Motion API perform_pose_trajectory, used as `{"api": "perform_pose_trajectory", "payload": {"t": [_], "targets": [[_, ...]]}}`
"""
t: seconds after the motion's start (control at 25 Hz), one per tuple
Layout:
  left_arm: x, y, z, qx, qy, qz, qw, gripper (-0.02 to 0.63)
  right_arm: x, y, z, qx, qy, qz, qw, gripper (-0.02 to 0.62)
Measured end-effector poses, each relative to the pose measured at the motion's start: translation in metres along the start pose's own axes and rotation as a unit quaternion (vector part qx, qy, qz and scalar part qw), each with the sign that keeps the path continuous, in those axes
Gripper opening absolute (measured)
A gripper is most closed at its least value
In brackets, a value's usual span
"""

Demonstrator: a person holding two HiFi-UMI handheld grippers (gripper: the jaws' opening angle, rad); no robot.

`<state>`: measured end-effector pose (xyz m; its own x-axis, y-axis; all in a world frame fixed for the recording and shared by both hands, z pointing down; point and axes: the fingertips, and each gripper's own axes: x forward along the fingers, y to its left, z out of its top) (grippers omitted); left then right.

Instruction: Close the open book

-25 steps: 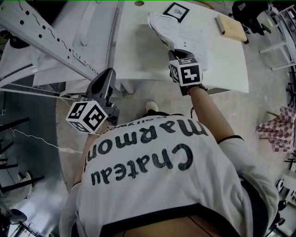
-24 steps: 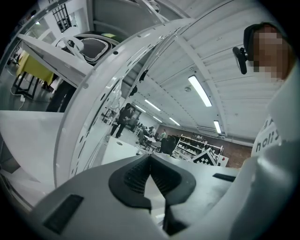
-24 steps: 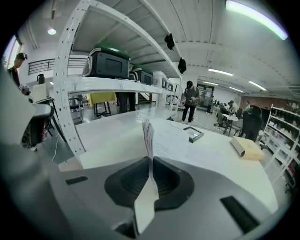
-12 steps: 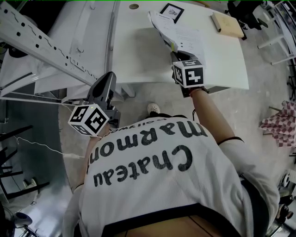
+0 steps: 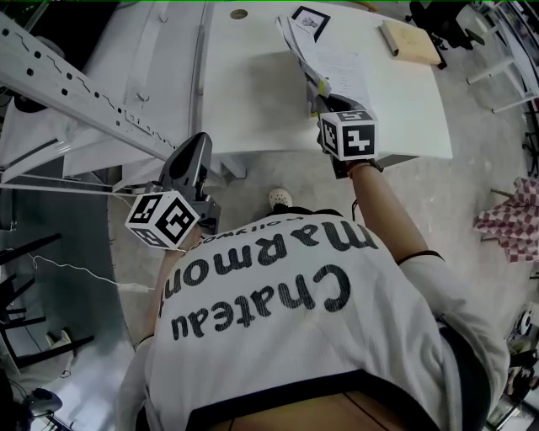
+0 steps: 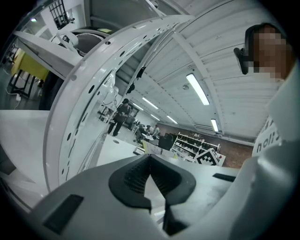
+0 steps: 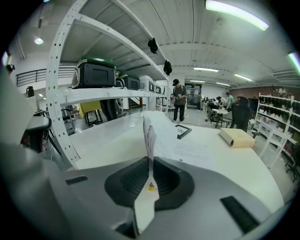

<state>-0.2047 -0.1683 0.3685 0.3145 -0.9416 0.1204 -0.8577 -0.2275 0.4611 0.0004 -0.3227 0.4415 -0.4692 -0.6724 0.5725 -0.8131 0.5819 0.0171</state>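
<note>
The open book [image 5: 344, 74] lies on the white table [image 5: 253, 101], its right page flat. Its left half, a sheaf of pages [image 5: 296, 46], stands lifted nearly upright. My right gripper [image 5: 324, 99] is shut on the near edge of that sheaf. In the right gripper view the pages [image 7: 150, 136] rise on edge straight out of the right gripper [image 7: 149, 180], with the printed flat page [image 7: 190, 152] to their right. My left gripper [image 5: 195, 145] hangs off the table's near left corner, away from the book. The left gripper [image 6: 151, 187] has its jaws together on nothing.
A closed tan book [image 5: 410, 40] and a framed square marker [image 5: 306, 20] lie at the table's far side. White perforated metal racking [image 5: 76, 93] runs along the left. A checked cloth [image 5: 509, 220] lies on the floor at right. A person [image 7: 179, 99] stands far behind the table.
My right gripper has carried the lifted pages a little to the right, and they stand steeper than before. The left gripper has stayed where it was.
</note>
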Motion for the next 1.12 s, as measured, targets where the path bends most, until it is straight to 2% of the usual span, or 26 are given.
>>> {"api": "perform_pose_trajectory", "payload": {"t": [1.12], "targets": [[0.016,-0.01,-0.008,0.0,0.016,-0.024,0.9996,0.025,-0.008,-0.029,-0.021,0.028,0.018,-0.033,0.999,0.046]]}}
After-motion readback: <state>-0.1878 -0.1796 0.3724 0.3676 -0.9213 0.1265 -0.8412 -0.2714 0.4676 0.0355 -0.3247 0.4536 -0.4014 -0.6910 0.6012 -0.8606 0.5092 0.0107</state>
